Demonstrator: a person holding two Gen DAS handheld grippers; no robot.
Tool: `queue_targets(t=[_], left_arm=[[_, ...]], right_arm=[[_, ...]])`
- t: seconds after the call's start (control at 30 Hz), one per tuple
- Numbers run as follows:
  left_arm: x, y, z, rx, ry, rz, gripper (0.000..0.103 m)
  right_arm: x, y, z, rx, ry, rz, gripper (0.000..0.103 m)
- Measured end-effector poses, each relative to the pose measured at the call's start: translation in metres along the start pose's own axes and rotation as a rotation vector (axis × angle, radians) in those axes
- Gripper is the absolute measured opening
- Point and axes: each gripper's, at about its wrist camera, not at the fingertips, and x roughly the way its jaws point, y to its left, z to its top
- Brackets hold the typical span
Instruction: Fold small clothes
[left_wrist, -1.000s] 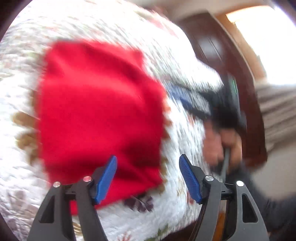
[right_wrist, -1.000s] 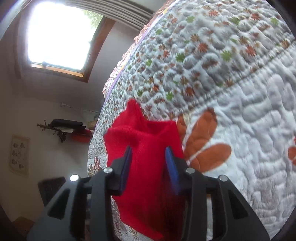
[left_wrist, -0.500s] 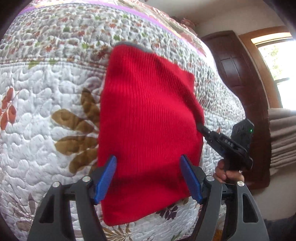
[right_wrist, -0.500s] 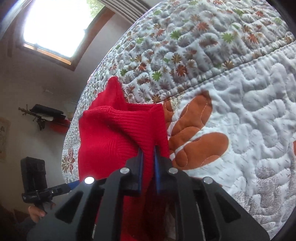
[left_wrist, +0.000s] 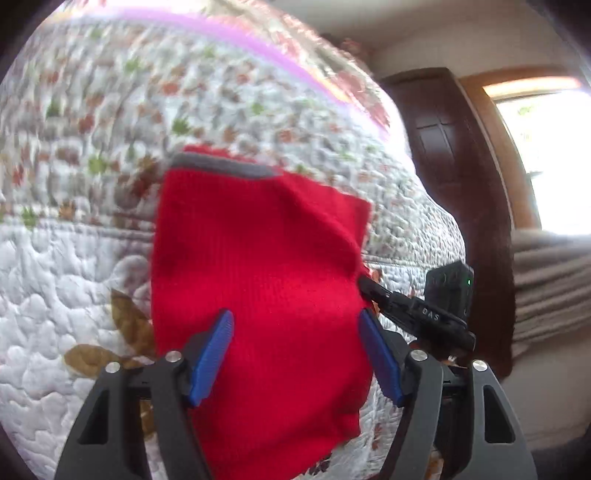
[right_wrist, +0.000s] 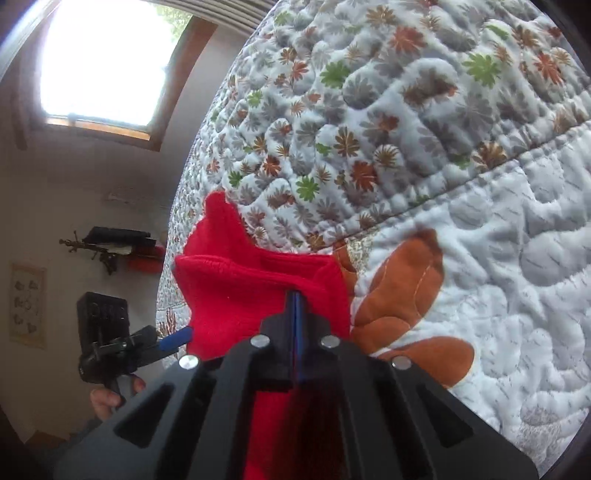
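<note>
Left wrist view: a red knit garment (left_wrist: 258, 277) lay on a quilted bedspread (left_wrist: 74, 258), its grey-trimmed edge (left_wrist: 221, 167) at the far end and its near end running down between the left gripper's fingers. The left gripper (left_wrist: 297, 354) stood with its blue-padded fingers (left_wrist: 210, 356) spread wide — one pad over the cloth, the other at the cloth's right border — and nothing was pinched between them. At the garment's right edge the right gripper (left_wrist: 364, 284) met the fabric, which puckered toward that spot; a black camera block (left_wrist: 448, 291) sat on its body. A dark wooden door (left_wrist: 454, 166) and a bright window (left_wrist: 546, 158) stood behind the bed.

Right wrist view: the right gripper (right_wrist: 295, 299) had its jaws drawn together on a raised fold of the red knit garment (right_wrist: 251, 295), with only a thin blue line of pad showing between the black fingers. The cloth was bunched and lifted at the grip, the rest trailing under the tool. Just beside it lay an orange leaf appliqué (right_wrist: 402, 288) on the quilted bedspread (right_wrist: 480, 258). At lower left the left gripper (right_wrist: 173, 338) showed one blue pad touching the garment's edge, held by a hand (right_wrist: 110, 398) — partly hidden. A window (right_wrist: 107, 55) and a wall shelf (right_wrist: 114, 240) were visible beyond.
</note>
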Motion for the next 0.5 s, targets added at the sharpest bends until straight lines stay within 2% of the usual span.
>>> queue_targets(t=[0.1,0.2,0.27,0.3,0.4,0.47,0.5], left_arm=[[-0.019,-0.011,-0.019,0.032,-0.025,-0.094,0.066],[-0.028,-0.013,-0.048,0.047,0.000,-0.170,0.066],[-0.017,-0.001,-0.059,0.018,0.043,-0.156,0.065],[-0.007,0.009,-0.062,-0.002,0.067,-0.133,0.065],[0.009,0.030,-0.066,-0.045,0.085,-0.100,0.045],[0.003,0.028,-0.067,-0.062,0.060,-0.123,0.048],[-0.003,0.022,-0.072,-0.046,0.047,-0.138,0.051]], right_arm=[[-0.025,0.023,-0.021,-0.075,0.000,0.052,0.009],[-0.025,0.036,-0.053,-0.110,0.095,0.103,0.009],[-0.013,0.025,-0.067,-0.101,0.156,0.089,0.008],[-0.008,0.015,-0.068,-0.089,0.166,0.060,0.000],[-0.011,-0.014,-0.061,-0.015,0.125,0.034,0.000],[-0.022,-0.010,-0.059,-0.018,0.110,0.028,0.000],[-0.030,-0.001,-0.062,-0.040,0.105,0.037,0.006]])
